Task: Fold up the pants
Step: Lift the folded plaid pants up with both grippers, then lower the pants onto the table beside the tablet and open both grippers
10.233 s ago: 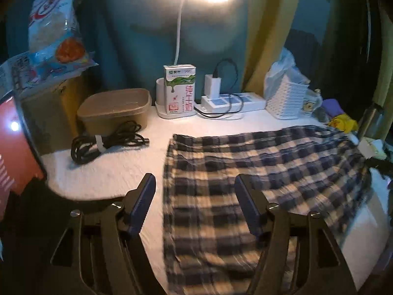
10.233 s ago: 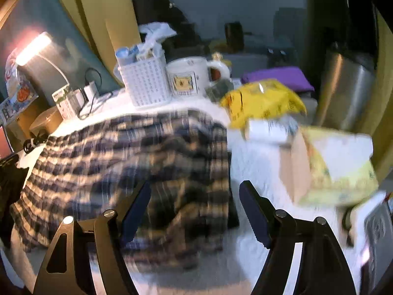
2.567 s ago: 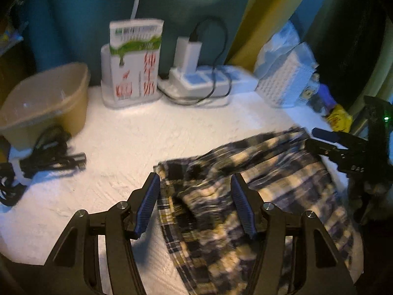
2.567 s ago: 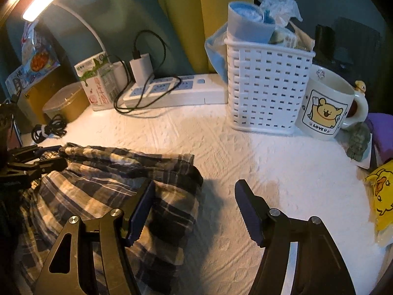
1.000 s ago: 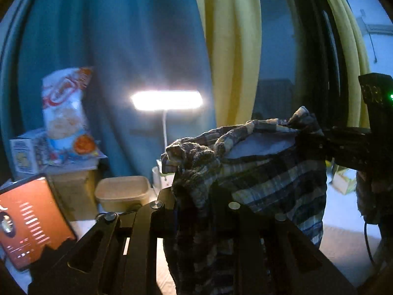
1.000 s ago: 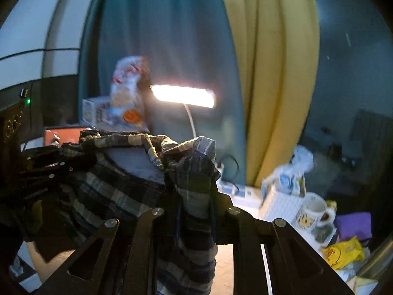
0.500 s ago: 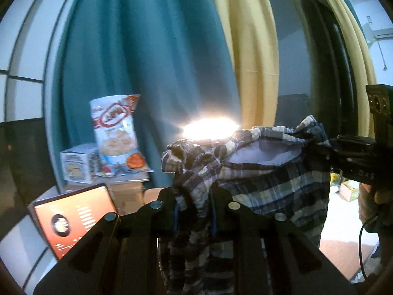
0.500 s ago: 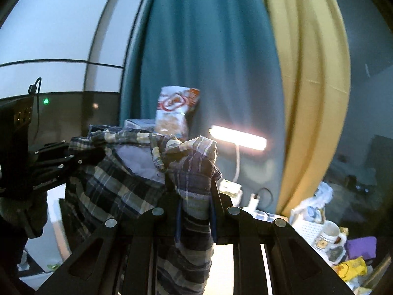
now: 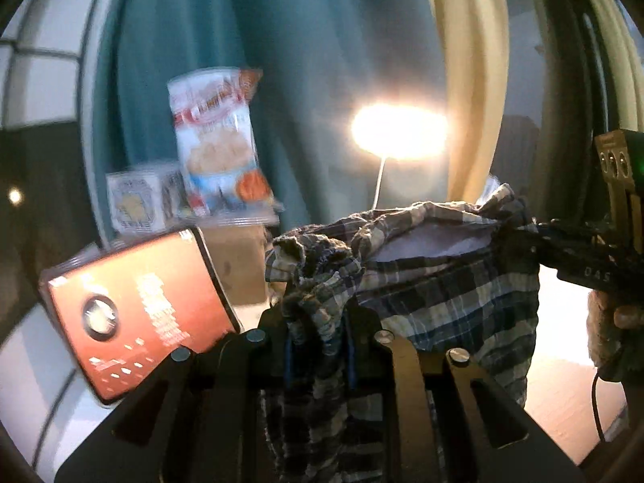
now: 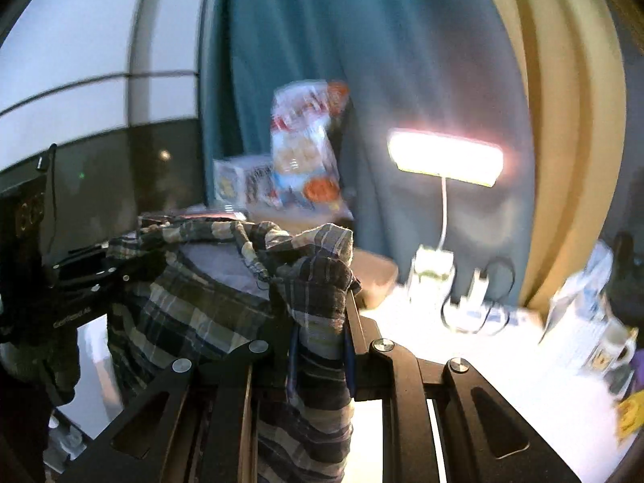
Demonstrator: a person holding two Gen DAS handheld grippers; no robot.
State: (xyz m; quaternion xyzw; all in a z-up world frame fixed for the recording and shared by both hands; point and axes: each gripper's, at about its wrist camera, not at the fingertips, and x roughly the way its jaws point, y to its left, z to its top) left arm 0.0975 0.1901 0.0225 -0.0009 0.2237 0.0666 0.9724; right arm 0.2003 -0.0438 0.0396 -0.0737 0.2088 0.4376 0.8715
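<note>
The plaid pants (image 9: 438, 294) hang in the air, stretched by the waistband between both grippers, well above the white table. My left gripper (image 9: 318, 346) is shut on one bunched end of the waistband. My right gripper (image 10: 320, 346) is shut on the other end of the pants (image 10: 193, 294), whose cloth drapes down between its fingers. In the left wrist view the right gripper (image 9: 563, 249) shows at the right edge with a gloved hand on it. In the right wrist view the left gripper (image 10: 84, 273) shows at the left. The pant legs hang below, out of sight.
A lit desk lamp (image 10: 444, 159) stands at the back of the white table (image 10: 503, 366) by teal and yellow curtains. A snack bag (image 9: 217, 149), a box and an orange-screened tablet (image 9: 133, 314) stand left. A power strip (image 10: 483, 314), white basket and mug (image 10: 612, 346) stand right.
Both grippers keep their hold on the pants and have swung sideways together; the background has shifted, with the tablet and snack bag larger in the left view and the table's back in the right view.
</note>
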